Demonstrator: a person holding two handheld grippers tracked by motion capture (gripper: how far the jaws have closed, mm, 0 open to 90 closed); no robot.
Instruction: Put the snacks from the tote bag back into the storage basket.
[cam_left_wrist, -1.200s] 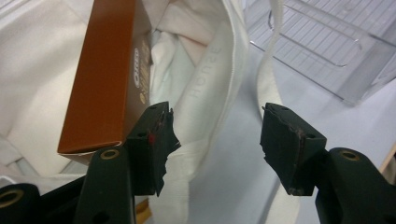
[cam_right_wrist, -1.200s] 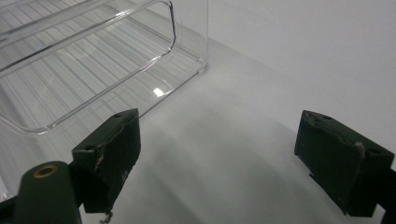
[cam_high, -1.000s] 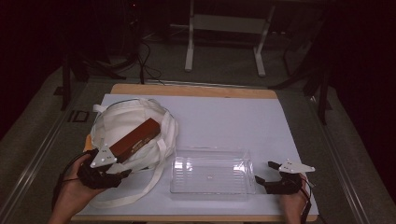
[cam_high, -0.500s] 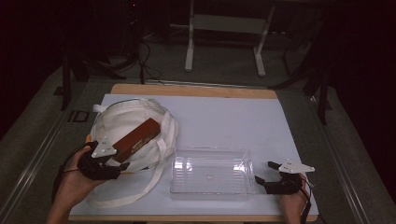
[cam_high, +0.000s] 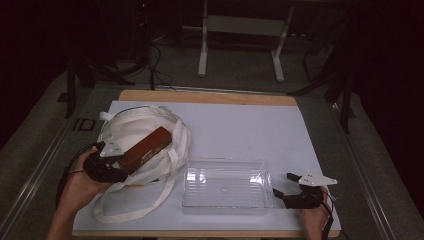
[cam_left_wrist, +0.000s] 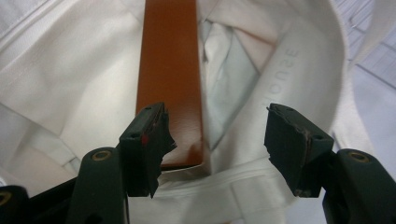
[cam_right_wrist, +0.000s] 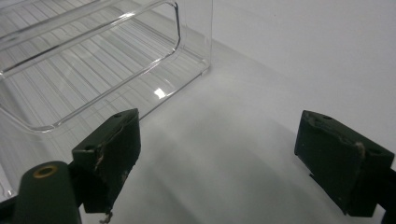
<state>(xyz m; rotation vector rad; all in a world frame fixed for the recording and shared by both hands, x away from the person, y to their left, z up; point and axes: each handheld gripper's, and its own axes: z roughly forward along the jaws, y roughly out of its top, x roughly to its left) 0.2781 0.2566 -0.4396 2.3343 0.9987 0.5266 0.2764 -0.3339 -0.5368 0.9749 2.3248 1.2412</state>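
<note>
Cloth, soft and creased, makes up the white bag (cam_high: 140, 137) on the bench (cam_high: 280, 130), where a smooth, flat brown box (cam_left_wrist: 170, 70) lies atop it, just released by the left gripper (cam_left_wrist: 217, 135), whose jaws have been opening, while a clear ribbed tray (cam_high: 227, 182) sits beside the bag, the right gripper (cam_high: 290, 186) gaping empty.

The left gripper (cam_left_wrist: 212, 140) backs off leftward, its jaws just opening and releasing the flat reddish-brown wooden block (cam_high: 146, 146).
</note>
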